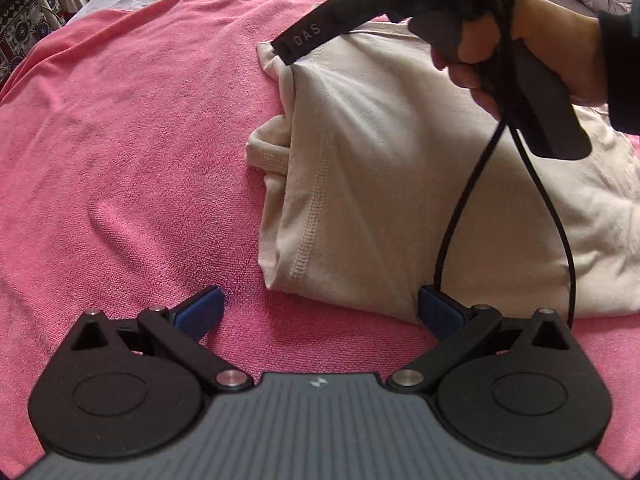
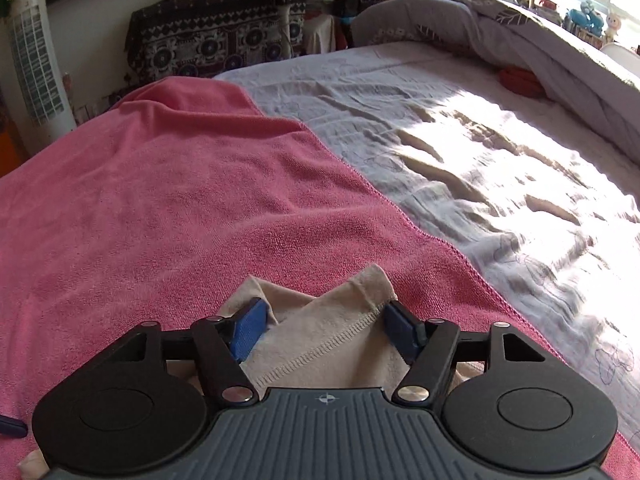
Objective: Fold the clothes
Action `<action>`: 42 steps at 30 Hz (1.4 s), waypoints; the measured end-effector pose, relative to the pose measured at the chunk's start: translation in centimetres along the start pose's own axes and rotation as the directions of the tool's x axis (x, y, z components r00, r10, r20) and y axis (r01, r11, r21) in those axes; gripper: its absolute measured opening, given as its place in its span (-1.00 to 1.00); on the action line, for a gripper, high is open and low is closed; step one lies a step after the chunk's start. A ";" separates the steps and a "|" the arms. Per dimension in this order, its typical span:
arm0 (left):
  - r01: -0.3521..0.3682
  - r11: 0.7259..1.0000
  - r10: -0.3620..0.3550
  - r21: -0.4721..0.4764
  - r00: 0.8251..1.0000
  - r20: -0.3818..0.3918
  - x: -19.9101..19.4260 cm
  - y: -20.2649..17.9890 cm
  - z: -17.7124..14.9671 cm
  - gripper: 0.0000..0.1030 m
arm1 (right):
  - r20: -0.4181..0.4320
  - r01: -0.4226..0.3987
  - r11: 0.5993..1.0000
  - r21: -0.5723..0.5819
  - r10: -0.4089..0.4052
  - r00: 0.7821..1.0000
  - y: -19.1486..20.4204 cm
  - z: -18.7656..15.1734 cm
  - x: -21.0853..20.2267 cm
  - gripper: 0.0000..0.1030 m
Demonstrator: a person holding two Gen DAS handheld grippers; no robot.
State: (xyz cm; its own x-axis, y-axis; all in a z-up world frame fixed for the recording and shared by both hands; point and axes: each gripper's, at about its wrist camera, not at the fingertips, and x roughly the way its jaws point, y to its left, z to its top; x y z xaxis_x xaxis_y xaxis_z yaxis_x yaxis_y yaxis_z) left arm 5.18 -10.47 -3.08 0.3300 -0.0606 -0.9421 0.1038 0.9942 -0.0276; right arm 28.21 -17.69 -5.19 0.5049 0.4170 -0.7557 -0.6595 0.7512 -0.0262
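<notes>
Cloth of a cream-coloured garment [image 1: 400,184] lies partly folded on a pink towel [image 1: 120,140], which is spread over the grey bedsheet [image 2: 480,152]. The garment looks like a T-shirt; one side is already turned in, so that a straight folded edge with a stitched hem runs toward the left gripper. Probably the towel serves as a clean, flat place for the folding.

The left gripper [image 1: 320,312] points steeply down at the near corner of the garment. Its blue pads stand wide apart, one over the towel and one at the cloth's edge, and they grasp nothing. I judge it is placed there to take this corner next.

The right gripper [image 2: 326,330], held by a hand [image 1: 532,52], is at the far corner. Its jaws are also apart, with a bunched piece of hem between them, and the pads do not seem to press on it. A black cable [image 1: 460,216] hangs from it over the garment.
</notes>
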 end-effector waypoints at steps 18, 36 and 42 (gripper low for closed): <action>-0.161 0.981 0.174 -0.111 0.977 0.123 -3.4 6.9 6.8 0.96 | -0.074 0.237 0.961 0.144 -0.228 0.971 -3.1 -8.5 -12.9 0.72; -0.098 0.987 0.106 -0.129 0.992 0.061 2.9 5.1 5.8 0.98 | -0.073 0.079 0.980 -0.180 -0.093 0.993 7.0 0.6 -2.4 0.17; -0.111 0.987 0.119 -0.113 0.990 0.070 2.7 5.3 5.4 1.00 | -0.048 0.264 0.964 0.026 -0.263 0.964 3.3 0.4 -2.1 0.22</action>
State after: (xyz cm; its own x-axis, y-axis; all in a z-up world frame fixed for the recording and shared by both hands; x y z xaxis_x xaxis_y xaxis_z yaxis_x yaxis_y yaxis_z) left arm 11.67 -5.84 -4.01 0.4050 0.0521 -0.9128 -0.0396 0.9984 0.0394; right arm 25.20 -15.86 -3.38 0.6330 0.1800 -0.7529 -0.4882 0.8477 -0.2077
